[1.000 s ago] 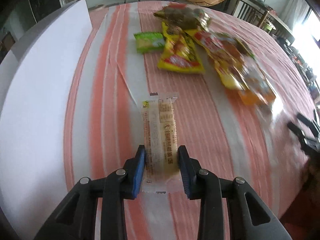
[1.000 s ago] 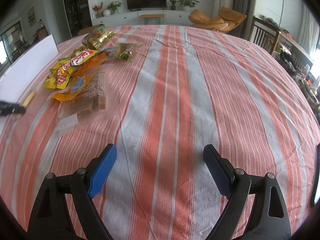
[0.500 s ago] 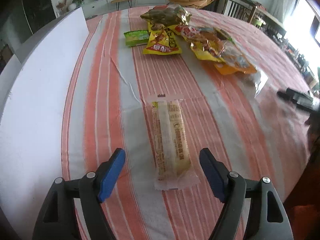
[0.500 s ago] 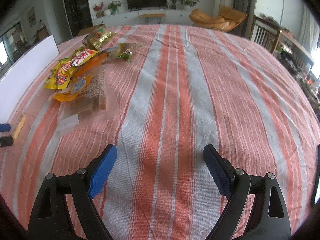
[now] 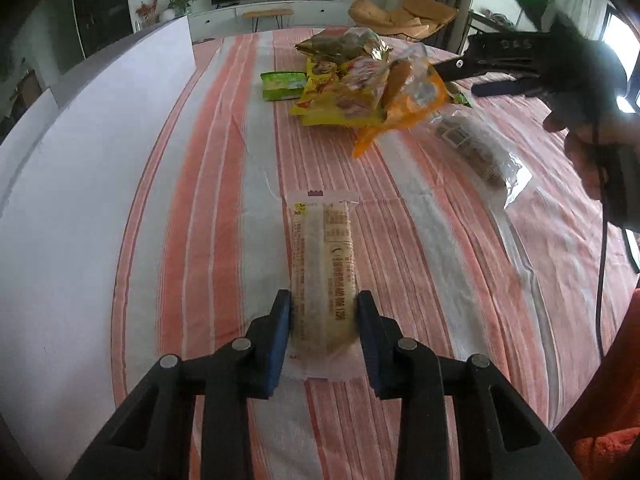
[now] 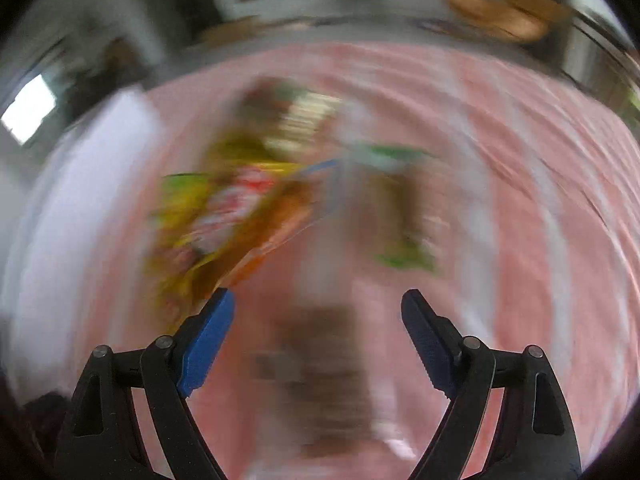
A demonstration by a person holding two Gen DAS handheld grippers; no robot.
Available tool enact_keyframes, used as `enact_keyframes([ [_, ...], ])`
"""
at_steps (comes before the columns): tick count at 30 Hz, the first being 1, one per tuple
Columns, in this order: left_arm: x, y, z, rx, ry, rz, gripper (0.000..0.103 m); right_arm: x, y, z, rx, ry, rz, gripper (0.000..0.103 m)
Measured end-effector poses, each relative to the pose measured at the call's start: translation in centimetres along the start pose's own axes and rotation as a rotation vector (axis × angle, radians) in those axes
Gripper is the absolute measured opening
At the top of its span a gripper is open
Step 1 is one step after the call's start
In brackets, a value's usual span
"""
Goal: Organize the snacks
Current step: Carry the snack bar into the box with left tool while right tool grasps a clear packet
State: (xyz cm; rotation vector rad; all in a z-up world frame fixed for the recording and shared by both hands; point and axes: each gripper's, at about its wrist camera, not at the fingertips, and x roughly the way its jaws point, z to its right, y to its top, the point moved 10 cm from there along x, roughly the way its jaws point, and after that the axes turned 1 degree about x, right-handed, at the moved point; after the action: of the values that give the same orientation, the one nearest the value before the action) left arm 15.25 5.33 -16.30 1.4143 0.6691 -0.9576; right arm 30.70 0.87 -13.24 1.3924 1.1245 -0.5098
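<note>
My left gripper (image 5: 323, 320) is shut on the near end of a long clear-wrapped wafer bar (image 5: 323, 264) that lies on the striped cloth. A pile of snacks sits further back: a green pack (image 5: 282, 85), a yellow bag (image 5: 320, 104), an orange bag (image 5: 404, 108), a gold bag (image 5: 344, 42) and a clear pack of brown biscuits (image 5: 474, 148). My right gripper (image 6: 318, 320) is open, over the biscuit pack (image 6: 324, 376). Its view is heavily blurred. It also shows in the left wrist view (image 5: 476, 78), beside the orange bag.
A white board (image 5: 80, 168) runs along the table's left side. The striped tablecloth (image 5: 440, 280) covers the round table. Chairs and a TV cabinet stand beyond the far edge.
My left gripper, open half a second ago, has shut on the wafer bar again. My right gripper has swung fast toward the snack pile and now hovers over the biscuit pack.
</note>
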Motion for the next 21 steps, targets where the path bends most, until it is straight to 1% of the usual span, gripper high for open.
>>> enact_keyframes([
  [1,0.0,0.0,0.0,0.0,-0.003,0.003,0.032,-0.5,0.3,-0.7,-0.036,-0.006,0.012,0.087],
  [2,0.1,0.1,0.0,-0.002,-0.004,0.008,0.032,-1.0,0.3,-0.6,-0.06,-0.048,0.006,0.088],
  [4,0.1,0.2,0.0,-0.017,-0.006,0.02,0.032,-1.1,-0.8,0.7,-0.058,-0.132,-0.059,0.088],
  [5,0.0,0.3,0.0,-0.029,-0.01,0.03,0.032,-1.1,-1.7,1.2,-0.051,-0.136,-0.097,0.089],
  [6,0.1,0.5,0.0,-0.036,-0.015,0.036,0.032,-0.7,-2.4,1.3,-0.049,-0.12,-0.133,0.089],
  [8,0.2,0.7,0.0,-0.045,-0.025,0.036,0.032,0.7,-4.6,1.3,-0.068,-0.112,-0.22,0.089],
  [9,0.1,0.6,-0.2,-0.054,-0.035,0.033,0.032,1.7,-5.9,1.3,-0.09,-0.124,-0.261,0.089],
  [10,-0.1,0.5,-0.4,-0.081,-0.06,0.028,0.032,2.5,-6.6,1.2,-0.108,-0.13,-0.281,0.091],
  [11,-0.3,0.3,-0.7,-0.108,-0.082,0.022,0.032,2.4,-6.3,1.0,-0.125,-0.132,-0.226,0.089],
  [12,-0.6,0.1,-1.0,-0.136,-0.104,0.02,0.031,2.3,-6.2,1.1,-0.12,-0.128,-0.215,0.083],
  [13,-0.9,-0.2,-1.2,-0.154,-0.119,0.023,0.031,2.0,-6.0,1.3,-0.096,-0.119,-0.196,0.06],
  [14,-1.4,-0.4,-1.4,-0.181,-0.148,0.032,0.031,1.1,-5.9,1.7,-0.053,-0.084,-0.18,0.06],
  [15,-1.8,-0.5,-1.5,-0.197,-0.17,0.042,0.031,0.6,-6.1,2.2,-0.004,-0.053,-0.189,0.059],
  [18,-2.9,-0.3,-1.5,-0.239,-0.224,0.07,0.031,-1.1,-7.3,4.4,0.104,0.009,-0.185,0.057],
  [19,-3.4,0.0,-1.2,-0.251,-0.247,0.082,0.031,-1.8,-7.6,5.0,0.165,0.053,-0.178,0.057],
  [21,-5.0,1.0,-0.6,-0.268,-0.299,0.116,0.031,-3.6,-7.8,5.7,0.296,0.192,-0.134,0.057],
])
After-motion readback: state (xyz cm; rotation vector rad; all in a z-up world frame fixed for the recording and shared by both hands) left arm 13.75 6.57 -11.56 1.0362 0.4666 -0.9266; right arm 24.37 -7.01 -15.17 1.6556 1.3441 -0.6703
